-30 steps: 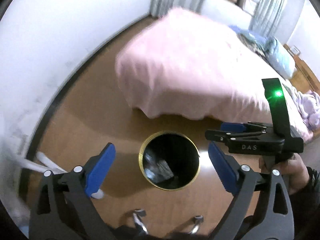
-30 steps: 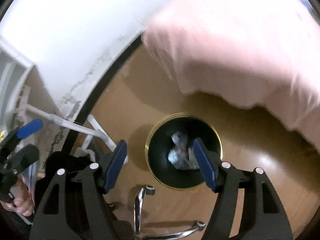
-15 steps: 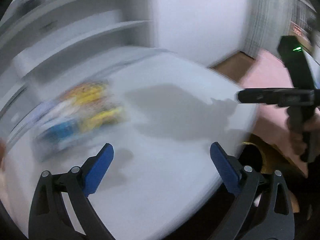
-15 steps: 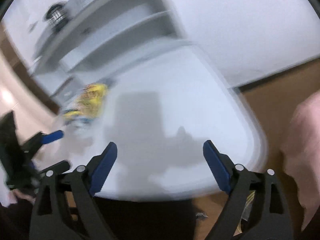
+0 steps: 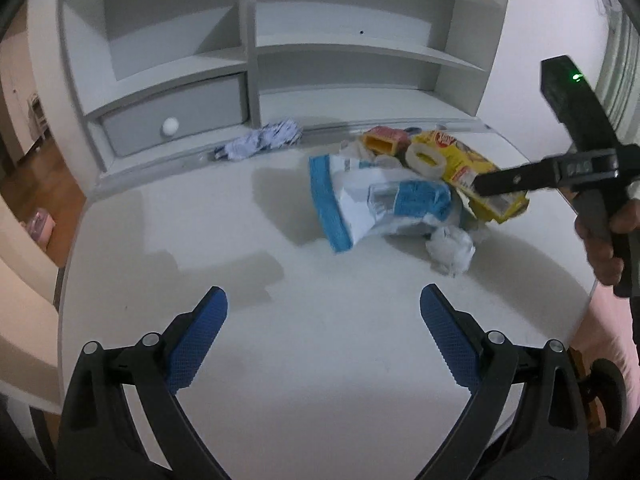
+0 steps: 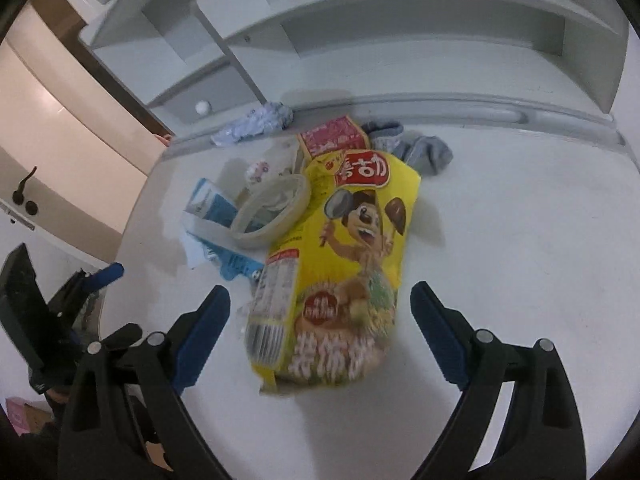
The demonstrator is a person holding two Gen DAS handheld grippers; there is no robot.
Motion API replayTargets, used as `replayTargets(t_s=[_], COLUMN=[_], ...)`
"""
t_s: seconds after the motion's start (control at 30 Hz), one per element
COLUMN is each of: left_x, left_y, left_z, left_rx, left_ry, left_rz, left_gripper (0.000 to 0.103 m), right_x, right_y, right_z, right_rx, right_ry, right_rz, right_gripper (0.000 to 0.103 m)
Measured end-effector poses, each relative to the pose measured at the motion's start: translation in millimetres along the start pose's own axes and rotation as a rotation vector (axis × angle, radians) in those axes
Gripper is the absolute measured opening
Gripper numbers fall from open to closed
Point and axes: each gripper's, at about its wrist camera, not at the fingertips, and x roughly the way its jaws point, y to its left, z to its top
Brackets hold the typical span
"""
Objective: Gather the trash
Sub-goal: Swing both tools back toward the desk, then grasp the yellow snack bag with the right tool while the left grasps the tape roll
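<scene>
The right gripper (image 6: pixel 320 312) hung over the near end of the yellow snack box (image 6: pixel 340 264), its jaws opening, the box's near end lying between the blue pads with neither pad touching it. To take the box well, I judged the pads should come down astride its narrow width, near the torn open end, and press gently, since thin card would likely buckle. The left gripper (image 5: pixel 323 328) stood spread and empty over bare white desk (image 5: pixel 320 380), on the near side of the box and well short of it.

Resting on the box's left edge was a ring of tape (image 6: pixel 272 212). Left of the box lay a blue-and-white wrapper (image 5: pixel 360 200), with a crumpled white wad (image 5: pixel 450 250) just below it. Beyond the box sat a small red carton (image 6: pixel 334 136), open-ended, its inside not clear, and grey socks (image 6: pixel 416 150). Farther left, against the shelf unit (image 5: pixel 248 40), lay a crumpled bluish paper (image 5: pixel 260 142). The shelves looked bare; the drawer (image 5: pixel 172 120) was closed.
</scene>
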Motion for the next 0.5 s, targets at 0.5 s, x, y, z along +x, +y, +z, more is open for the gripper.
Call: replayTargets(t_s=[0.5], left_x=[77.3], left_y=[-72.9], left_z=[91.4], left_rx=[0.179], left_ry=[0.042], left_rz=[-0.111], left_gripper=[0.094], right_x=[-41.8], right_y=[-10.7], right_z=[-24.8], right_rx=[-0.032], right_ry=[-0.087], right_rz=[-0.061], right_gripper=[0.055])
